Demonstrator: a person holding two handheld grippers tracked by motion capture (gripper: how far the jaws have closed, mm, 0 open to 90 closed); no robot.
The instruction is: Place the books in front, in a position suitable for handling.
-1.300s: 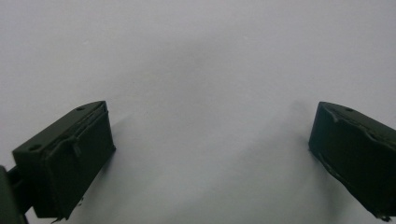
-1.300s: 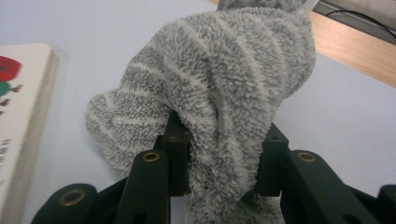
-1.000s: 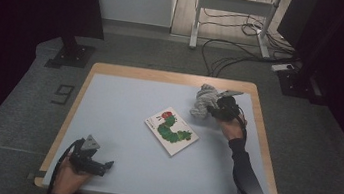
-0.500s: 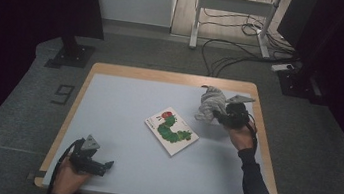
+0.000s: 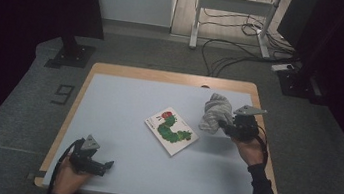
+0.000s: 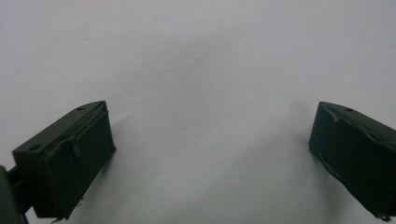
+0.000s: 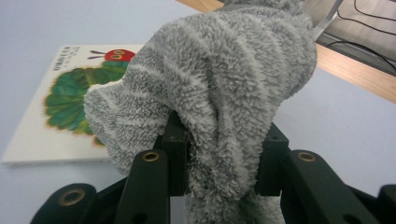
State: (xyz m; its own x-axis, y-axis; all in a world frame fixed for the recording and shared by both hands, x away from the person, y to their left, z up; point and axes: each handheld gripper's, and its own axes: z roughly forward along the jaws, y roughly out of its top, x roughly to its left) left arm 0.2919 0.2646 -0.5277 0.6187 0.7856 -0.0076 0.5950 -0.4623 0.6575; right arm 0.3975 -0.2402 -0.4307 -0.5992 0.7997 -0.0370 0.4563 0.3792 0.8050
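Observation:
A fluffy grey striped cloth (image 5: pixel 216 113) (image 7: pixel 219 88) hangs in the air at the table's right side, pinched between the jaws of my right gripper (image 5: pixel 226 128) (image 7: pixel 223 163), which is shut on it. A white picture book with a green caterpillar (image 5: pixel 171 130) (image 7: pixel 63 102) lies flat near the middle of the table, just left of the cloth. My left gripper (image 5: pixel 106 165) (image 6: pixel 210 154) rests low at the front left corner of the table, jaws wide apart with only bare tabletop between them.
The pale blue tabletop (image 5: pixel 124 101) has a wooden rim (image 5: pixel 172 77). Behind the table are a metal stand (image 5: pixel 230 19) and loose cables (image 5: pixel 235 60) on the floor. A dark screen base (image 5: pixel 67 55) stands at the back left.
My right gripper has lifted the grey cloth off the table's back right and carried it nearer and slightly right. The left gripper and the book have stayed put.

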